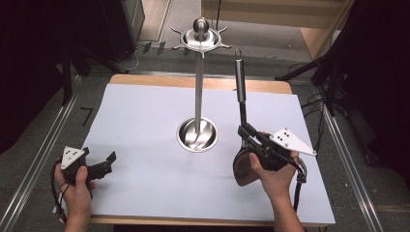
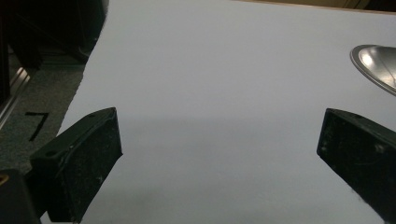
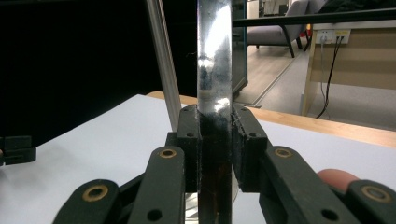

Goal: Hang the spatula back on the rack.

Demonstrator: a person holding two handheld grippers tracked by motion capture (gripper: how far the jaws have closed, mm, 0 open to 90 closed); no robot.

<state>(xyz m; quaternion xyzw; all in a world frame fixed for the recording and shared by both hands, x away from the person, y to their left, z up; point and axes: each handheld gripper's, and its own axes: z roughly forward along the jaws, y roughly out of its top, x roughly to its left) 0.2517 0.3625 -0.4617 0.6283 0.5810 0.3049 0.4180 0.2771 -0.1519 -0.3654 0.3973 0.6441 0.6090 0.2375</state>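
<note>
The worktop (image 1: 145, 193) is covered by a pale sheet, with a strip of wood showing along its far edge. Near the middle of it stands a tall metal stand (image 1: 198, 87): a round dished base, a thin upright pole and, at the top, a ring of hooks under a ball knob. The rim of that base also shows at the right edge of the left gripper view (image 2: 376, 65).

Right of the stand, a long-handled utensil (image 1: 240, 87) (its dark head low by the hand, its metal handle with a hanging loop pointing away from the person) is held above the sheet. The right tongs (image 1: 245, 131) are clamped on its shaft just below the metal handle; in the right gripper view the two jaws press against the dark shaft (image 3: 214, 140) from both sides, with the stand's pole just behind to the left.

The left tongs (image 1: 107, 162) rest low at the near left corner of the worktop, jaws spread wide with nothing between them, well apart from the stand.
</note>
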